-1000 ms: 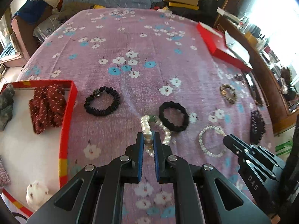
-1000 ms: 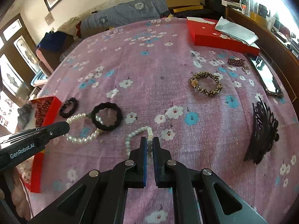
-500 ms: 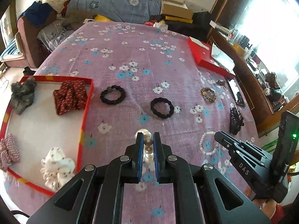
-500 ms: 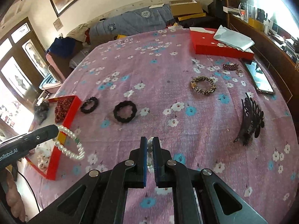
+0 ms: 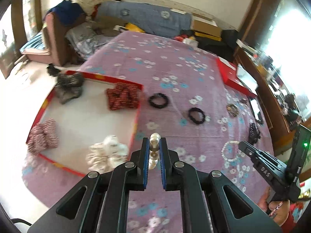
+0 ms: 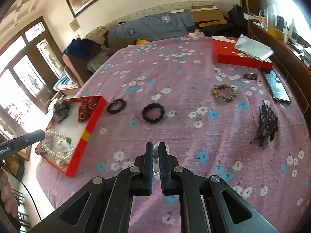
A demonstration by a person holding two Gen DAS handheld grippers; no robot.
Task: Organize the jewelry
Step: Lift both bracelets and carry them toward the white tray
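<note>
While both tongs are pinching pearl bracelets, the left tongs (image 5: 154, 149) are carrying the pearl bracelet (image 6: 58, 147) over the red tray (image 6: 91, 128). Releasing it inside, ahead of the tips, is looking like the next move; the right tongs (image 6: 155, 155) are gripping a second bracelet (image 6: 156, 163) above the bed (image 6: 175, 73).

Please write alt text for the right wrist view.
The right gripper holds a pearl bracelet above a pink floral bedspread. At left, the left gripper dangles a pearl bracelet with green bead over a red tray.

1. Bare bedspread (image 6: 194, 145) lies open between the red tray (image 6: 93, 120) and the black hair claw (image 6: 267, 123).
2. Two black scrunchies (image 6: 153, 112) lie beside the tray's raised wall.
3. White tray floor (image 5: 93, 120) shows between scrunchies.
</note>
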